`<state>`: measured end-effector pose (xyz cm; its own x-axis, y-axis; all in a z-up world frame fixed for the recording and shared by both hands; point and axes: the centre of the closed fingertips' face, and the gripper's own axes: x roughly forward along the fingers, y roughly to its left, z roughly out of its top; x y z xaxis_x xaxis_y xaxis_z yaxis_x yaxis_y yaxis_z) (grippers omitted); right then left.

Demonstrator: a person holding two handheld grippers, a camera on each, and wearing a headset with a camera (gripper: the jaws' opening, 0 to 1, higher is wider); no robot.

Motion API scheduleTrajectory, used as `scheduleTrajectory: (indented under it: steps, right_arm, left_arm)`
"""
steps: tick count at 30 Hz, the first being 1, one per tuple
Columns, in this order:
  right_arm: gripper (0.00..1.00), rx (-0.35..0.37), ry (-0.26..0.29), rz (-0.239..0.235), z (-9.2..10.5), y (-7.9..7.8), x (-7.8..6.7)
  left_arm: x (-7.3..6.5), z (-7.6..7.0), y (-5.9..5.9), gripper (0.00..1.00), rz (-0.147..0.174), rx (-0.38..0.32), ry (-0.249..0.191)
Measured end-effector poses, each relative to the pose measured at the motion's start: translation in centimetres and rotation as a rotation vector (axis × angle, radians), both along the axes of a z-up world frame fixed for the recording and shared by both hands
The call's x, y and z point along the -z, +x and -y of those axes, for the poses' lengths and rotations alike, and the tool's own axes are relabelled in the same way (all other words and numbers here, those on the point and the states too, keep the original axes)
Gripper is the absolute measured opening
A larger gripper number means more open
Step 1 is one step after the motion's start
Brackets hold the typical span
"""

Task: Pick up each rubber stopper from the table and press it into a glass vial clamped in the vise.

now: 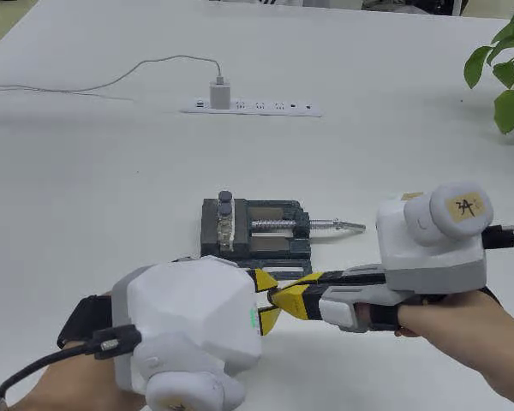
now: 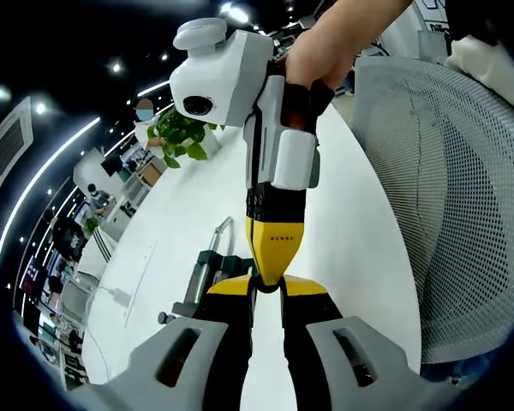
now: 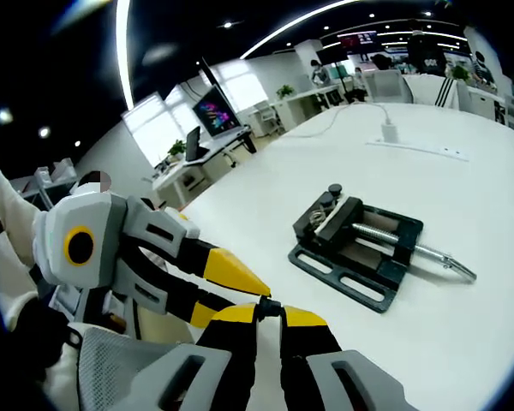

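Jaw tips of both tools are meeting nose to nose above the white table [image 1: 103, 180], just on the near side of the vise [image 1: 274, 233]. The left gripper [image 2: 266, 288] is reaching in from the near left and the right gripper [image 3: 270, 309] from the right. Each is showing its yellow tips pinched together, though anything sitting between them is too small to tell.

The vise is lying with its screw pointing right and is clamping two glass vials [image 1: 226, 229] upright at its left end. Both are carrying dark rubber stoppers [image 1: 225, 202] on top, so the pressing seems largely done. The person appears to be either passing something between the tools or pausing.

If a stopper is in those tips, the next move calls for one tool taking it cleanly, carrying it far and left over a vial mouth, and pushing straight down. If not, it calls for searching the table for a loose one.
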<state>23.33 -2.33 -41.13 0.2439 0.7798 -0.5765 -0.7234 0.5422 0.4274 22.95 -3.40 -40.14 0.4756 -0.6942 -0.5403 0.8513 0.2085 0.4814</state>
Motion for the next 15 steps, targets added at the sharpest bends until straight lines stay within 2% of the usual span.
scheduleTrajectory:
  steps: [3,7,10,11,15]
  right_arm:
    - [0.04,0.008,0.011,-0.009,0.1,0.0,-0.1]
    - [0.04,0.021,0.023,-0.019,0.4,0.0,-0.1]
    - [0.05,0.050,0.060,-0.048,0.6,0.2,-0.4]
    - [0.05,0.068,0.083,-0.064,0.7,0.3,-0.6]
    - [0.04,0.110,0.165,-0.122,0.7,0.3,-1.7]
  left_arm:
    - [-0.2,0.0,0.0,0.10,-0.006,-0.008,-0.015]
    - [-0.4,-0.1,0.0,0.18,-0.012,-0.020,-0.034]
    - [-0.5,-0.3,0.1,0.20,-0.045,-0.043,-0.071]
    - [-0.7,-0.2,0.0,0.21,-0.080,-0.058,-0.117]
    - [-1.2,-0.5,0.1,0.24,-0.122,-0.078,-0.184]
